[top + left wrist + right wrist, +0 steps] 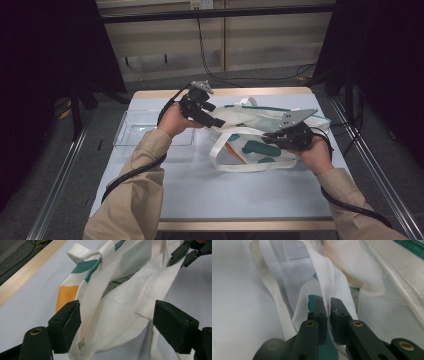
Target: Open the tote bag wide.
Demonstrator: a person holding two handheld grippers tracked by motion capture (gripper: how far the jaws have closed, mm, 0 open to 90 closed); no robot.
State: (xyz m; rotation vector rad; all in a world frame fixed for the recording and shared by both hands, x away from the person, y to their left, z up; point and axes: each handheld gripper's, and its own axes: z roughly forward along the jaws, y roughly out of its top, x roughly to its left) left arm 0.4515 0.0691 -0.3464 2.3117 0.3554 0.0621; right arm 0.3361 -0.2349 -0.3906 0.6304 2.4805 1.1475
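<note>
A white cloth tote bag (240, 116) with teal and orange shapes lies crumpled on the pale blue table (210, 192), its mouth held partly lifted. My left gripper (216, 120) is at the bag's left upper edge. Its jaws (117, 307) stand wide apart, with a loose fold of the bag (130, 290) between them and no squeeze on it. My right gripper (268, 136) is at the bag's right side, and it also appears in the left gripper view (175, 261). It is shut (327, 301) on a thin white edge of the bag (372, 270).
A clear plastic bin (135, 129) stands on the table's left part, just beside my left hand. The bag's white handle strap (220, 160) loops toward the front. Open tabletop lies in front of the bag. Black cables run over the floor behind the table.
</note>
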